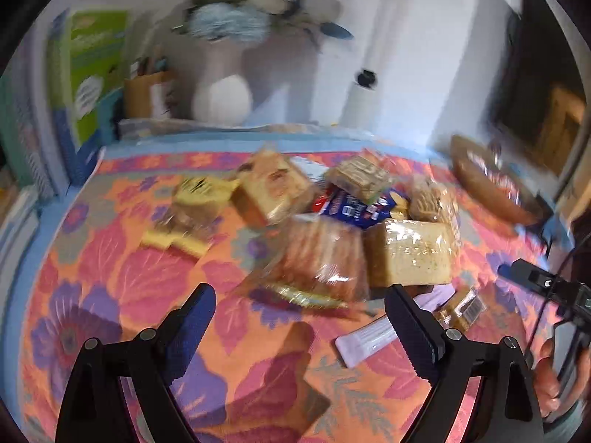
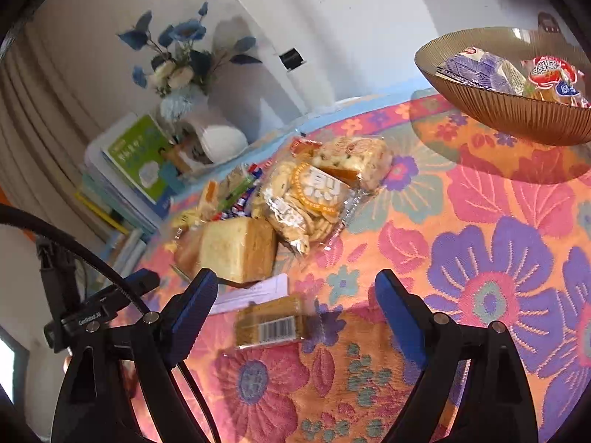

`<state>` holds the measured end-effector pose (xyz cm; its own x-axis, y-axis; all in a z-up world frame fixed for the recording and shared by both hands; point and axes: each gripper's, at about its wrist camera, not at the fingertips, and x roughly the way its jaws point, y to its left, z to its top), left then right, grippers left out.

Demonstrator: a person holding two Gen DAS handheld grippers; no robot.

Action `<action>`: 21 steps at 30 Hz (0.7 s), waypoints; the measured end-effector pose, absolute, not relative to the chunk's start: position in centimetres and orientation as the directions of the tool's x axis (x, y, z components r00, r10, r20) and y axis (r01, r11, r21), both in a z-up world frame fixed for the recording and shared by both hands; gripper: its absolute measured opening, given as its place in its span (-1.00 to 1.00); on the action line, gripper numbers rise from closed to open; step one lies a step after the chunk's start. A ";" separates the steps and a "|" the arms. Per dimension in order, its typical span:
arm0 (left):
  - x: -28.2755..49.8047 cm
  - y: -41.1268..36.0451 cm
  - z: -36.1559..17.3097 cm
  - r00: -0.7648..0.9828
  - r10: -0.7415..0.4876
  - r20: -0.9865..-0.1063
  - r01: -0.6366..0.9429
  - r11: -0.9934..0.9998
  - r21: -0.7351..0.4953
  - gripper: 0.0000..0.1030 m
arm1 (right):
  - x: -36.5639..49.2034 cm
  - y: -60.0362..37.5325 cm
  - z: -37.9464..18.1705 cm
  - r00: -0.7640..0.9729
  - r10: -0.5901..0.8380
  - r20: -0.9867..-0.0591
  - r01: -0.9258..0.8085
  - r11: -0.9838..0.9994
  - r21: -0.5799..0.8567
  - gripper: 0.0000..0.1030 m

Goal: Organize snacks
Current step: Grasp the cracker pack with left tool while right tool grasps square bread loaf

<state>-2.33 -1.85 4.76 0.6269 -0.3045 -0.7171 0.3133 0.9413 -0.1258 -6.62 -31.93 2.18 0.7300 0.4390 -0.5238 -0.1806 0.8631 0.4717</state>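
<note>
A pile of wrapped snacks lies on the floral tablecloth (image 1: 110, 277): a clear pack of brown biscuits (image 1: 321, 258), a pale bread block (image 1: 413, 251), a blue packet (image 1: 354, 206) and a yellow pack (image 1: 192, 214). My left gripper (image 1: 299, 317) is open and empty just in front of the biscuit pack. My right gripper (image 2: 295, 306) is open above a small brown bar with a barcode (image 2: 271, 323). The bread block (image 2: 240, 249) and a round-cracker pack (image 2: 306, 199) lie beyond it. A ribbed brown bowl (image 2: 517, 118) at the upper right holds a purple packet (image 2: 480, 70) and a red one (image 2: 550, 74).
A white vase of blue flowers (image 2: 218, 136) and a green box (image 2: 144, 155) stand at the table's far edge against the wall. A white stick packet (image 1: 365, 339) lies near my left gripper's right finger. The other gripper (image 1: 546, 288) shows at the right edge.
</note>
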 end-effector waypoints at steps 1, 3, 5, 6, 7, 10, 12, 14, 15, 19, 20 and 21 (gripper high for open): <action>-1.7 -2.8 4.7 0.616 -0.274 -0.739 0.332 0.940 -0.073 0.77 | -6.5 -31.3 2.5 0.722 0.438 -0.536 -0.197 0.872 0.448 0.70; -0.5 -4.1 4.1 0.602 -0.256 -0.756 0.365 0.930 -0.024 0.77 | -6.2 -29.1 3.5 0.695 0.424 -0.581 -0.252 0.900 0.355 0.70; 0.7 -4.8 3.2 0.556 -0.288 -0.780 0.398 0.916 -0.054 0.76 | -5.9 -26.2 4.9 0.681 0.382 -0.625 -0.327 0.922 0.208 0.70; 1.1 -5.0 2.8 0.541 -0.297 -0.787 0.402 0.913 -0.069 0.74 | -5.8 -25.0 5.5 0.680 0.366 -0.635 -0.359 0.922 0.147 0.70; 1.4 -5.0 2.8 0.542 -0.311 -0.781 0.407 0.910 -0.079 0.70 | -5.5 -23.6 6.3 0.684 0.339 -0.647 -0.393 0.917 0.065 0.70; 1.8 -4.4 2.8 0.526 -0.361 -0.770 0.428 0.895 -0.127 0.19 | -4.2 -21.4 7.0 0.676 0.295 -0.675 -0.442 0.896 -0.052 0.70; 1.7 -3.6 2.7 0.534 -0.392 -0.749 0.426 0.890 -0.161 0.16 | -3.4 -20.2 7.0 0.665 0.281 -0.692 -0.483 0.869 -0.111 0.70; 1.1 -2.4 2.7 0.544 -0.429 -0.721 0.414 0.885 -0.214 0.14 | -2.4 -19.0 6.3 0.646 0.255 -0.719 -0.515 0.841 -0.165 0.70; 0.9 -1.7 3.0 0.555 -0.445 -0.703 0.403 0.883 -0.241 0.14 | -2.1 -18.6 5.9 0.641 0.241 -0.728 -0.526 0.829 -0.189 0.69; 0.7 0.5 3.6 0.585 -0.486 -0.649 0.357 0.873 -0.331 0.13 | -0.5 -17.3 4.5 0.626 0.203 -0.753 -0.554 0.795 -0.246 0.69; 0.8 0.7 3.5 0.578 -0.491 -0.651 0.354 0.870 -0.342 0.13 | -0.1 -16.9 4.2 0.627 0.191 -0.755 -0.555 0.790 -0.260 0.69; 1.0 0.6 3.4 0.567 -0.499 -0.656 0.357 0.866 -0.350 0.13 | 0.2 -16.8 3.8 0.628 0.182 -0.757 -0.553 0.789 -0.269 0.69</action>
<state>1.04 0.60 3.42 0.5669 -0.4986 -0.6558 0.3570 0.8661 -0.3498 0.22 -16.75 3.85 0.6278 0.1823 -0.7567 -0.5527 0.7889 -0.2685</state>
